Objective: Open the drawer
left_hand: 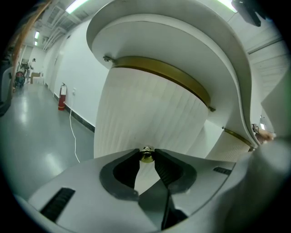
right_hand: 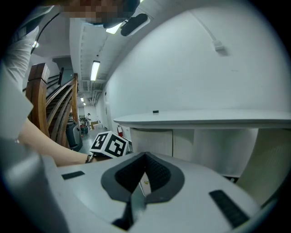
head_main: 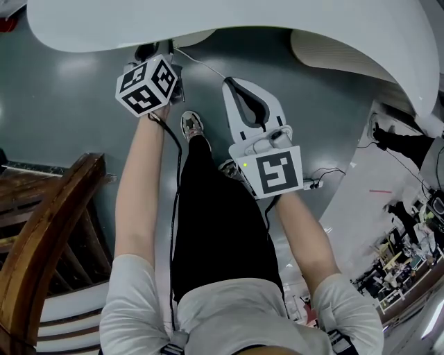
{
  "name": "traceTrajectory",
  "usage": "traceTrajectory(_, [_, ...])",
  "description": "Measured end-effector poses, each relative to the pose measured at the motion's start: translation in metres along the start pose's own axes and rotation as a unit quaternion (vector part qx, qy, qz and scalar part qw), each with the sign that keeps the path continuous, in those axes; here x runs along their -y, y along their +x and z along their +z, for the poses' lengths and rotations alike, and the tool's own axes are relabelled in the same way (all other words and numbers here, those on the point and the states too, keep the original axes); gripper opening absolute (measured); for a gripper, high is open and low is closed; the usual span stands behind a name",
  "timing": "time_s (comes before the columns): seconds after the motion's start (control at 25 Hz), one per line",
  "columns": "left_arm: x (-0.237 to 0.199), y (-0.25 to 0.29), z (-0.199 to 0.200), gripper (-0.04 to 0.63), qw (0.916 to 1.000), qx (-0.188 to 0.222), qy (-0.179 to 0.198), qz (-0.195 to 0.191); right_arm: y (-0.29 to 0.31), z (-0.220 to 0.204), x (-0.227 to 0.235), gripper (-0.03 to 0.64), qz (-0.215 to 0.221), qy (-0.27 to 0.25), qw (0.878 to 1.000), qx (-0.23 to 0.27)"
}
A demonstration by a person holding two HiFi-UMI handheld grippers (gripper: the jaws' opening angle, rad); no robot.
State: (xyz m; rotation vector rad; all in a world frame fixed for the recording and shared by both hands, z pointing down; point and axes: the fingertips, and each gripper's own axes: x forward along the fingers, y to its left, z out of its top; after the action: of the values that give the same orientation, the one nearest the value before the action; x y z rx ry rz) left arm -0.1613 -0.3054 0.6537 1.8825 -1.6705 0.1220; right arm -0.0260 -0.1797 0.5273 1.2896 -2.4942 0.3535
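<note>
Left gripper view: brass knob (left_hand: 146,156) gripped, drawer (left_hand: 150,113) apparently unopened.
Left gripper (left_hand: 146,152) clamped on brass knob; right gripper (right_hand: 145,155) closed, empty; pull outstanding.

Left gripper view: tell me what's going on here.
A person stands at a curved white counter with a gripper in each hand. The left gripper is closed on a small brass knob on the ribbed white front, which doesn't look pulled out yet. The right gripper hangs back, shut and empty.
</note>
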Motion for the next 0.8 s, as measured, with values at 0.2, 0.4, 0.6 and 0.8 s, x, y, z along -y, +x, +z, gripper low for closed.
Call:
traceTrajectory(0.2, [-0.001,-0.002,0.000,0.104,1.0000,-0.001,-0.001,0.005,-0.002,0.004,0.000,0.014,0.000,0.001,1.000,0.001])
traceTrajectory(0.4, [-0.004,-0.008,-0.002,0.103,1.0000,-0.006,-0.001,0.004,-0.002,0.005,0.000,0.014,0.002,0.002,1.000,0.003])
traceTrajectory(0.6, [-0.005,-0.022,-0.008,0.103,1.0000,0.004,0.000,0.001,-0.002,0.002,-0.005,0.014,0.002,0.003,1.000,0.000])
traceTrajectory(0.8, [-0.006,-0.032,-0.013,0.103,1.0000,0.003,0.008,0.001,0.000,0.003,-0.013,0.014,0.010,0.002,1.000,0.006])
